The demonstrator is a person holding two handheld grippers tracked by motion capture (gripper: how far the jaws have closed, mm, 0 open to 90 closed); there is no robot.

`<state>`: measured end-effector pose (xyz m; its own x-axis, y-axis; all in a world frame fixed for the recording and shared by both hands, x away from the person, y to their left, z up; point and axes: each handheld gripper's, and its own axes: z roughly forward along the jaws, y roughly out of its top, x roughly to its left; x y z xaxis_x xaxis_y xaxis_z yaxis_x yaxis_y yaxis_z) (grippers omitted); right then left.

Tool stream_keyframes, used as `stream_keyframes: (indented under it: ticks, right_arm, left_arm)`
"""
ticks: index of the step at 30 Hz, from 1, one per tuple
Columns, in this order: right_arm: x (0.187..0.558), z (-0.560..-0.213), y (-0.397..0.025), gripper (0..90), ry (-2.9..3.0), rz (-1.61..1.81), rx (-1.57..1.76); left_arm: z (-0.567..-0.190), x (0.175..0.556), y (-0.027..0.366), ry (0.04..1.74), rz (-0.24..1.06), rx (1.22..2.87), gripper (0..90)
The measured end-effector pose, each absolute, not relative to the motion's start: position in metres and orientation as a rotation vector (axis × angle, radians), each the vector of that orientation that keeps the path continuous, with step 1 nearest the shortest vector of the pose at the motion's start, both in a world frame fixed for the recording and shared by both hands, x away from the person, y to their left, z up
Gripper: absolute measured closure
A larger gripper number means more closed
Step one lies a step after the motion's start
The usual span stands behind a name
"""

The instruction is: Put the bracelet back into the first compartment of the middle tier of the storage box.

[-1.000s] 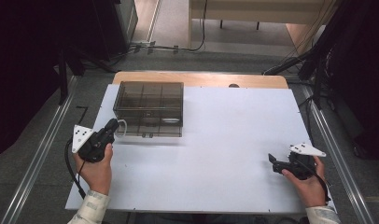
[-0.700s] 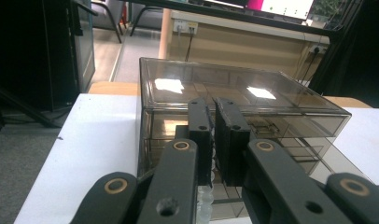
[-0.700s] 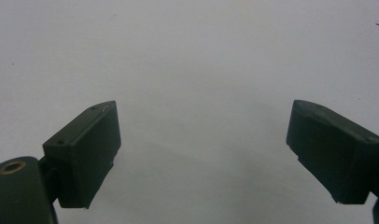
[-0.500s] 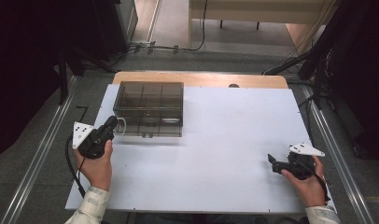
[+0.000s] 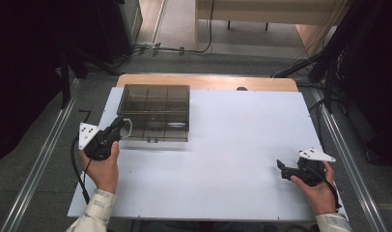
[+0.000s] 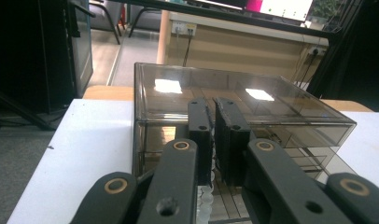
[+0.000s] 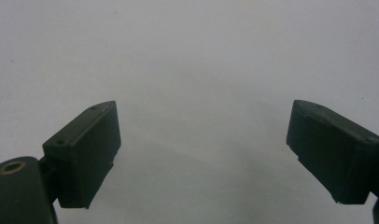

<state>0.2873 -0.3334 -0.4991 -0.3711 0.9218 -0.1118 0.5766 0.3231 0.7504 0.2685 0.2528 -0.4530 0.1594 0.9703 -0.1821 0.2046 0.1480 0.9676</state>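
one box (image 5: 154,112) of smoky, see-through plastic sits near the desk's (image 5: 242,145) far left corner, flat-lidded, its inside split into compartments. a pale translucent ring (image 5: 126,126) hangs at its near left corner. the left gripper (image 6: 214,135) has its jaws pressed together on that ring, just at the box front. the right gripper (image 7: 201,154), near the desk's near right corner, gapes wide over bare white surface.

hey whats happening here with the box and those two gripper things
A person holds a gripper in each hand at a white table. The left gripper, jaws nearly closed, sits at the front left of a smoky clear compartment box, gripping something pale and ribbed that I can't identify. The right gripper rests open over bare table, far from the box.
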Motion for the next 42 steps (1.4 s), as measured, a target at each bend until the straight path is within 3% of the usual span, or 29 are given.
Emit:
stream_keyframes:
  ticks: [32, 42]
  right_arm:
    - [0.287, -0.5, -0.333, 8.5, 2.07, 0.844, 1.315]
    - [0.288, -0.5, -0.333, 8.6, 2.071, 0.844, 1.312]
  left_arm:
    - [-0.465, 0.291, 0.25, 1.357, 0.855, 1.363, 86.5]
    - [-0.468, 0.292, 0.25, 1.368, 0.878, 1.388, 79.3]
